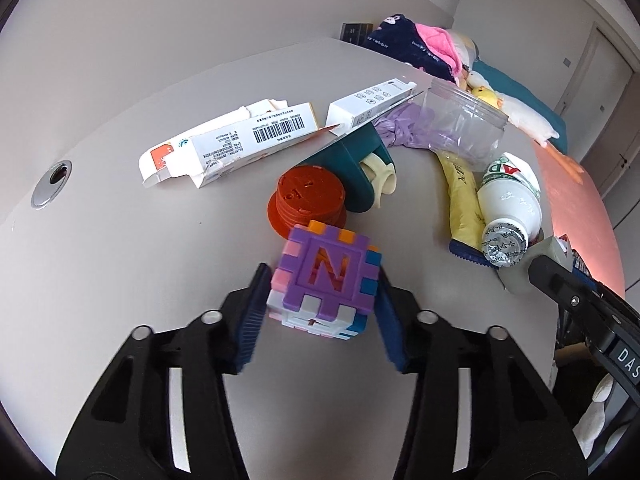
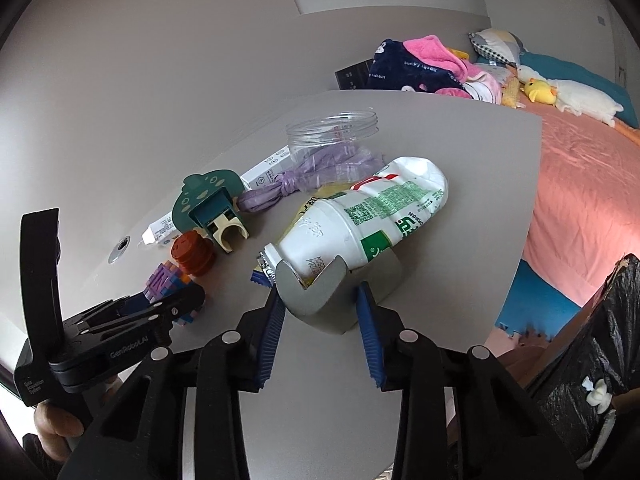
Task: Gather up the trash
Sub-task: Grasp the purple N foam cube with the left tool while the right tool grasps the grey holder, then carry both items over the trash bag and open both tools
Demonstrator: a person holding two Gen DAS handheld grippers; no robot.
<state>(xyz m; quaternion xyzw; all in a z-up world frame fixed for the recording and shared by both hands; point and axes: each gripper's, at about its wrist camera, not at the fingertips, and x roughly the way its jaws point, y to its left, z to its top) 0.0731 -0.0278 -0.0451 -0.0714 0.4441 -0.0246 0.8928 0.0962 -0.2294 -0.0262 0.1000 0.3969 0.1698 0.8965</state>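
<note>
A grey table [image 1: 120, 260] holds scattered clutter. The left gripper [image 1: 320, 300] grips a foam cube [image 1: 324, 280], its blue pads pressed to both sides. The right gripper [image 2: 320, 312] clamps a grey bracket [image 2: 336, 296] between narrowly set pads; a crushed white bottle [image 2: 360, 220] lies just beyond at twelve o'clock. Flattened cartons [image 1: 224, 140] lie at ten o'clock of the cube. This looks like the pick-up step (both grippers loaded). Next, each likely carries its item to the black bag [image 2: 592, 352] at four o'clock.
</note>
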